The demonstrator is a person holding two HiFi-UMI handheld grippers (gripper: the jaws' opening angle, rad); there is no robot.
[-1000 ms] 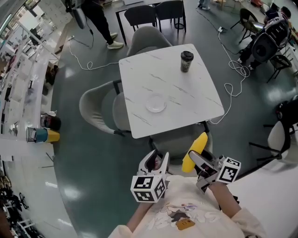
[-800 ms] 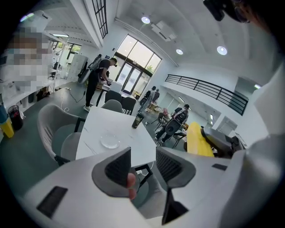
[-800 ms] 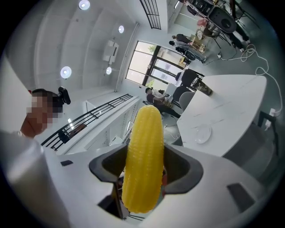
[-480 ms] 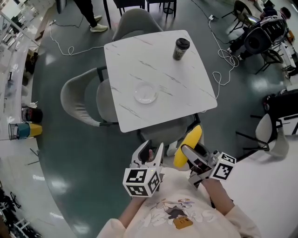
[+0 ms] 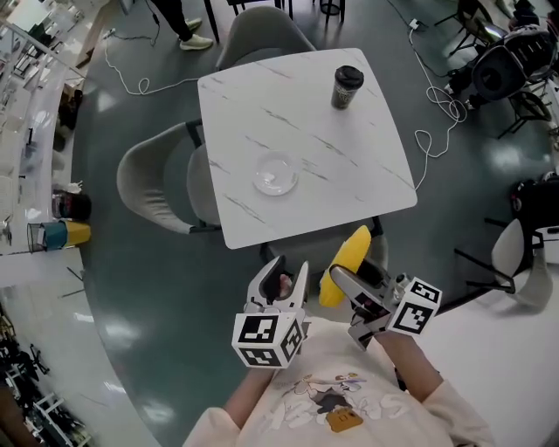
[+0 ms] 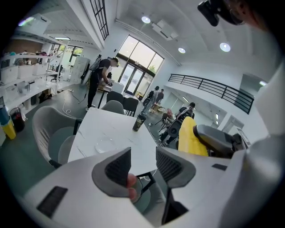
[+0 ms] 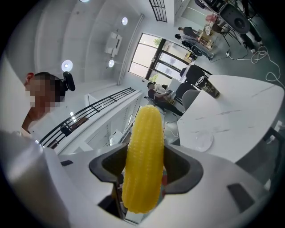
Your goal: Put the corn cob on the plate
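A yellow corn cob (image 5: 343, 266) stands out from my right gripper (image 5: 342, 281), whose jaws are shut on its lower half; it fills the middle of the right gripper view as corn cob (image 7: 144, 156). A clear glass plate (image 5: 276, 179) lies on the white marble table (image 5: 367, 175), well ahead of both grippers, and shows small as plate (image 7: 202, 142) and plate (image 6: 105, 144). My left gripper (image 5: 286, 278) is held close to the body, left of the corn, open with nothing between its jaws (image 6: 143, 153).
A dark lidded cup (image 5: 347, 87) stands near the table's far right corner. Grey chairs sit at the table's left side (image 5: 153, 188), far side (image 5: 262, 26) and near side. Cables trail over the floor to the right, where more chairs stand.
The head view has shifted a little, so the table sits slightly further right. Both grippers stay near the body, the right one still holding the corn.
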